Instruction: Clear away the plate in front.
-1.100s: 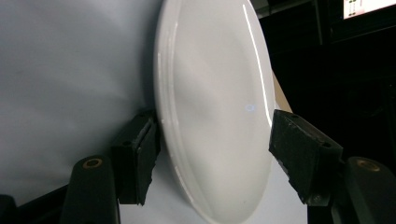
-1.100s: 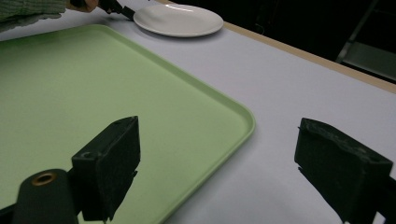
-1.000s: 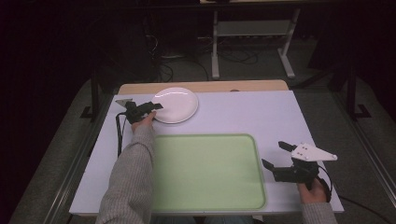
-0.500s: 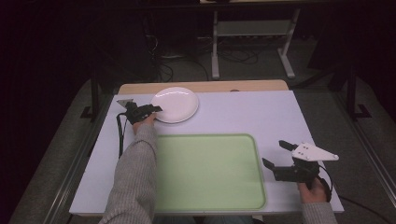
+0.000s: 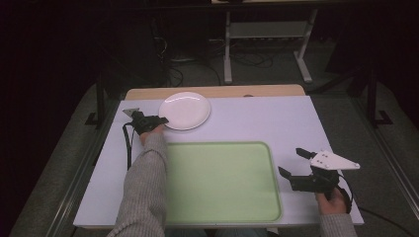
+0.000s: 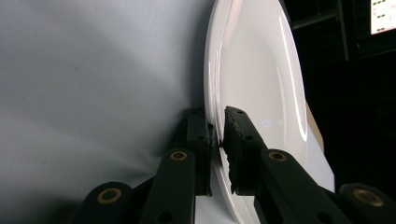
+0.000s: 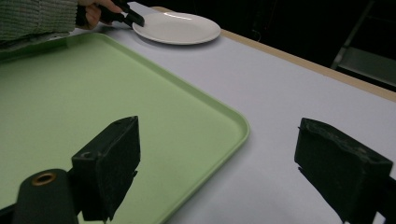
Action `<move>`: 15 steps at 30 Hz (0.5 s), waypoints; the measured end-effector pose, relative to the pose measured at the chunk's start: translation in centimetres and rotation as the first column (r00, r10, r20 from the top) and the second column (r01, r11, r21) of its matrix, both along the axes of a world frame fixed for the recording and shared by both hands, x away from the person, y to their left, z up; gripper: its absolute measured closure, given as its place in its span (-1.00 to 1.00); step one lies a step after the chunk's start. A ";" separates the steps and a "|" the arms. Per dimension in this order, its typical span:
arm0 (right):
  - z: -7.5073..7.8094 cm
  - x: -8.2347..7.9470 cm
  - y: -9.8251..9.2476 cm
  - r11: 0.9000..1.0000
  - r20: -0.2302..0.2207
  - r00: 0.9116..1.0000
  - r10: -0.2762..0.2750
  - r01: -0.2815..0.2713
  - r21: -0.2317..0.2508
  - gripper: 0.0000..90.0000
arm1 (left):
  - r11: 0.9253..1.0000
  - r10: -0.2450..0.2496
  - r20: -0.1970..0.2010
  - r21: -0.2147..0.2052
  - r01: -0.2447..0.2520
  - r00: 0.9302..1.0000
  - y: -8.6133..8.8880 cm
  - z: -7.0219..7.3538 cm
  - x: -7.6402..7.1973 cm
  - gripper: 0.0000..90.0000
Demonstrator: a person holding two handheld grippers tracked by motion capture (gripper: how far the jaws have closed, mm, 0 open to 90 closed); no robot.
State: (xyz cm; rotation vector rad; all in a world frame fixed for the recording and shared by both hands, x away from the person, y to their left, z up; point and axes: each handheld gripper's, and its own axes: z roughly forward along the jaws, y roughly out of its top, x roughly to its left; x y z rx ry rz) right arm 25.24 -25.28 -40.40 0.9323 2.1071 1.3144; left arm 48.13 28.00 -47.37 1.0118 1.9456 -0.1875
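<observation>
Fingers of left gripper point(image 6: 217, 135) pinch plate point(image 6: 252, 93) rim

No text, label, brand, number or sign can be read in any view. At the upper right corner of the left gripper view, a bright screen point(image 6: 383, 16) with rows of small dark marks is seen, but the marks are too small and blurred to be made out.
</observation>
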 end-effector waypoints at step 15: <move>0.0 -0.1 -0.1 1.000 -0.002 1.000 0.006 -0.006 -0.001 -0.70 | 0.993 -0.010 0.097 -0.115 0.021 0.995 0.8 0.1 -0.1 0.93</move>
